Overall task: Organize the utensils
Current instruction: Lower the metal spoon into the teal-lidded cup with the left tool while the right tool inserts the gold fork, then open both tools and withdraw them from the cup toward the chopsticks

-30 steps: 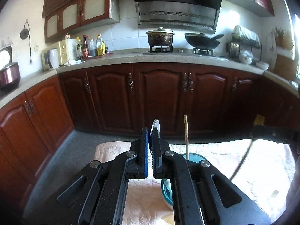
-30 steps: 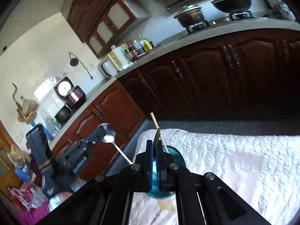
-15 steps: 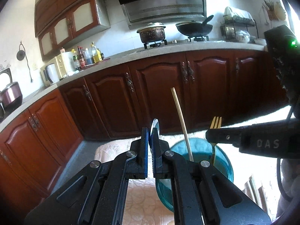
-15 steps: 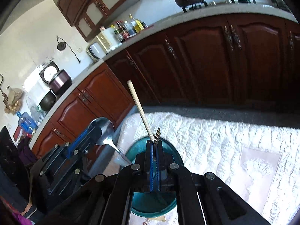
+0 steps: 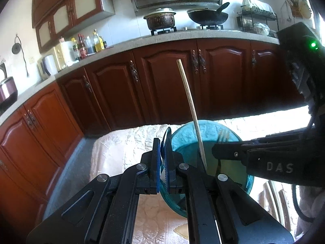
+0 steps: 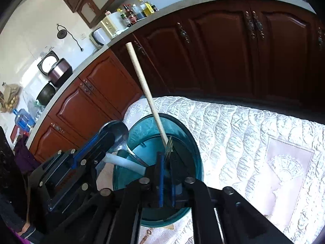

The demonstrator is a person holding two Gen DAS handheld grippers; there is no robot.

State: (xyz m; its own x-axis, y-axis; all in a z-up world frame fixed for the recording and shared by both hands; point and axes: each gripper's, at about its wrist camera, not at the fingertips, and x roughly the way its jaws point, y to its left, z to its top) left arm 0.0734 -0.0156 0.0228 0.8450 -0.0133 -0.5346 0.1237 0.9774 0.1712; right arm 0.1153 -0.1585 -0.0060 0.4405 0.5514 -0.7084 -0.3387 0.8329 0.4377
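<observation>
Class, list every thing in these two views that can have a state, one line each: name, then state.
Left gripper: shut on spoon.
Spoon: bowl end up, handle down in the cup.
Right gripper: jaws opening, fork between them.
Fork: tines up, in the cup.
Chopstick: leaning in the cup.
Cup: upright on the tablecloth.
Cabinet doors: closed.

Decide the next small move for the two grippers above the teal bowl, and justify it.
Probably let the fork drop: the right gripper has its jaws opening around it, tines up, over the teal bowl, beside the chopstick. The left gripper, shut on the spoon, likely releases next.
</observation>
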